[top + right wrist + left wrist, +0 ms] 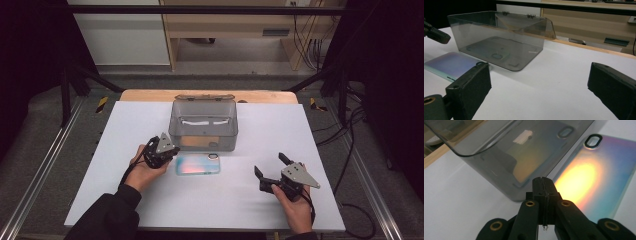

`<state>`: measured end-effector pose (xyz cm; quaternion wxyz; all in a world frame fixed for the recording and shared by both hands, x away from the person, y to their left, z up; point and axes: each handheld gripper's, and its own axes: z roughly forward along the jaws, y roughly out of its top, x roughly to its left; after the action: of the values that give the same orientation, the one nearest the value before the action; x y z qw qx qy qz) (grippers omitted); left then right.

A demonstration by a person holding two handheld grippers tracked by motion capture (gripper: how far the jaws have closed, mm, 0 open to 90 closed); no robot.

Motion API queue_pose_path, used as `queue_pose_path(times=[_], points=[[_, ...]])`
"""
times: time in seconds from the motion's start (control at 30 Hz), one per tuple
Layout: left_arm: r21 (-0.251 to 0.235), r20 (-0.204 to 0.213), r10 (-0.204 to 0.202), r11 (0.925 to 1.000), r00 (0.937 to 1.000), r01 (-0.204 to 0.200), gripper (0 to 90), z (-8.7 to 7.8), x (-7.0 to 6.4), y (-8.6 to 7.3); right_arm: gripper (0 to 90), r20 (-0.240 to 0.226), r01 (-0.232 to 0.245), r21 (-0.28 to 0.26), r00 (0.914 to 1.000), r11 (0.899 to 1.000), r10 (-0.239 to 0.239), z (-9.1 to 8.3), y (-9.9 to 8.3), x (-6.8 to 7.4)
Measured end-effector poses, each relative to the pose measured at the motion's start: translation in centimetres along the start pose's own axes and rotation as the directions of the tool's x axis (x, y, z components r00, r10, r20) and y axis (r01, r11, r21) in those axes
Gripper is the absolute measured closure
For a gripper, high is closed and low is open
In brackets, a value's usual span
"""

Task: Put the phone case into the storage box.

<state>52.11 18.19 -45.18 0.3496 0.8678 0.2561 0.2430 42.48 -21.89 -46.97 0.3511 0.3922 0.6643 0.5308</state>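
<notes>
Currently left gripper (172, 150) has jaws pressed together, empty, tips just over the phone case's (198, 164) near end; right gripper (270, 169) spread wide, well off to its side.

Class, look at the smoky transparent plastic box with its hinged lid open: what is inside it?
Nothing loose lies inside the smoky transparent plastic box; its floor shows through the walls. The iridescent phone case lies outside, on the white table.

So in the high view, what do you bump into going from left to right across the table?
Left tool → shiny phone case → right tool. The grey see-through box sits behind the case, so it has no clear place in line.
</notes>
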Motion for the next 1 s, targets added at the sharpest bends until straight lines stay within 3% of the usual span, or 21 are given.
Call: queue_pose_path(times=[0.17, 0.33, 0.6, 0.83, 1.0], points=[[0.014, 0.015, 0.025, 0.9996, 0.9996, -0.025, 90.0, 1.1, 0.0, 0.0, 4.9, -0.005, -0.002, 0.003, 1.0, 1.0, 0.002, 0.1, 0.0, 0.0], [0.054, 0.003, 0.081, 0.9953, 0.9967, -0.081, 90.0, 2.1, -0.1, -0.3, 4.9, -0.009, -0.002, 0.003, 1.0, 1.0, 0.002, 0.1, 0.0, 0.0], [0.071, -0.009, 0.127, 0.9895, 0.9918, -0.126, 90.0, 2.6, -0.4, -0.2, 4.9, -0.013, -0.001, 0.005, 0.9999, 1.0, 0.001, 0.1, 0.0, 0.0], [0.074, -0.013, 0.149, 0.9863, 0.9888, -0.147, 90.0, 2.7, -0.2, -0.4, 4.9, -0.017, -0.003, 0.009, 0.9998, 1.0, 0.003, 0.1, -0.1, 0.1], [0.074, 0.013, 0.149, 0.986, 0.9888, -0.149, 90.0, 2.6, -0.1, -0.5, 5.1, -0.025, -0.005, 0.017, 0.9997, 1.0, 0.005, 0.1, -0.1, 0.0]])
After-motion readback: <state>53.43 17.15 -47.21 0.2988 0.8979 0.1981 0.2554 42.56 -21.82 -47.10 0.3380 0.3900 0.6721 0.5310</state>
